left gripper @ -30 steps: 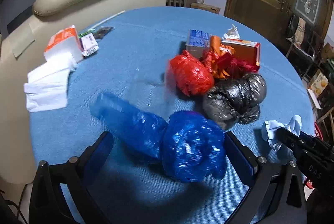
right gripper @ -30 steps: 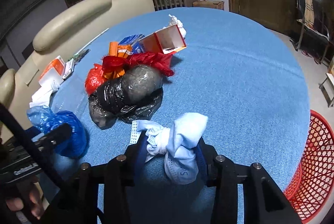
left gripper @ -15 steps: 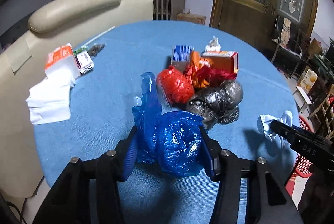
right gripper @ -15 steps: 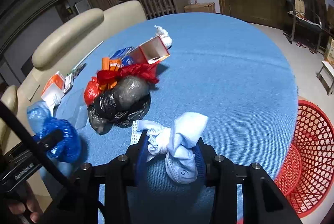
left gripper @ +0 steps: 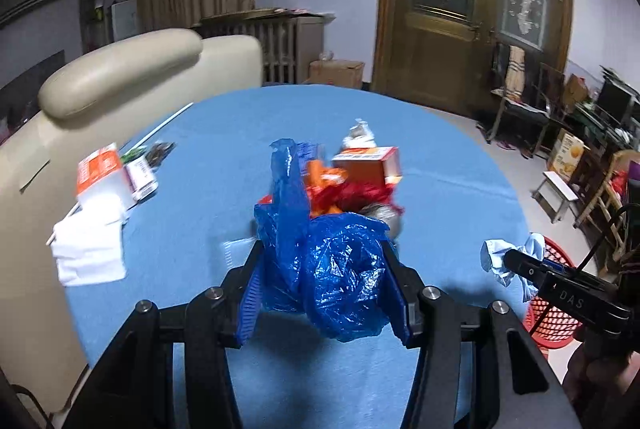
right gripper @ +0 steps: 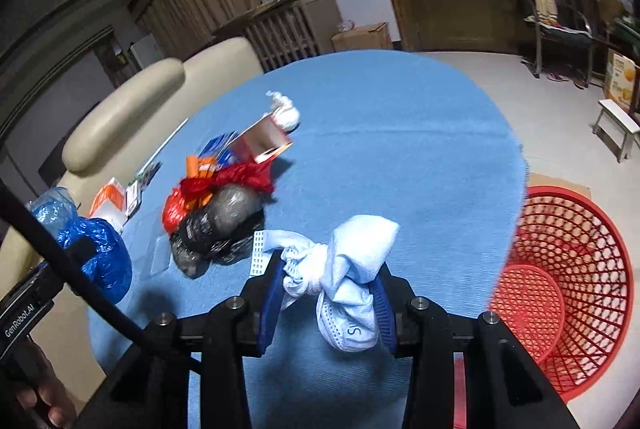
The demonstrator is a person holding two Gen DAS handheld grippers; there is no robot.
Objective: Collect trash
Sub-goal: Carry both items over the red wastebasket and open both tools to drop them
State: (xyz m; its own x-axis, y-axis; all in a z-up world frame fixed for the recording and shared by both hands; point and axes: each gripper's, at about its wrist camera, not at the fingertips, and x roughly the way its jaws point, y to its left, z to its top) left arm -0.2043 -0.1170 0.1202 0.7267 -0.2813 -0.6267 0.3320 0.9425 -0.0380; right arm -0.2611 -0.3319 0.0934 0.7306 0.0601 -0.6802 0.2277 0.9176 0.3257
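My left gripper point(left gripper: 326, 287) is shut on a crumpled blue plastic bag point(left gripper: 340, 269) and holds it above the blue table point(left gripper: 440, 197). My right gripper point(right gripper: 326, 303) is shut on a knotted pale blue face mask point(right gripper: 344, 277), above the table's near right part. The mask also shows in the left wrist view point(left gripper: 500, 259), and the blue bag shows in the right wrist view point(right gripper: 96, 253). On the table lie a red bag point(right gripper: 176, 209), a black bag point(right gripper: 220, 229), orange wrappers point(right gripper: 200, 167), an orange carton point(right gripper: 264, 143) and a white wad point(right gripper: 286, 111).
A red mesh basket point(right gripper: 568, 289) stands on the floor right of the table. A cream chair point(left gripper: 120, 81) sits at the table's left. A tissue pack point(left gripper: 100, 177) and white tissues point(left gripper: 88, 253) lie at the left edge. Furniture and boxes point(left gripper: 568, 149) are at the far right.
My left gripper closed on the blue bag and lifted it off the table. My right gripper, still holding the mask, rose and moved toward the red basket side.
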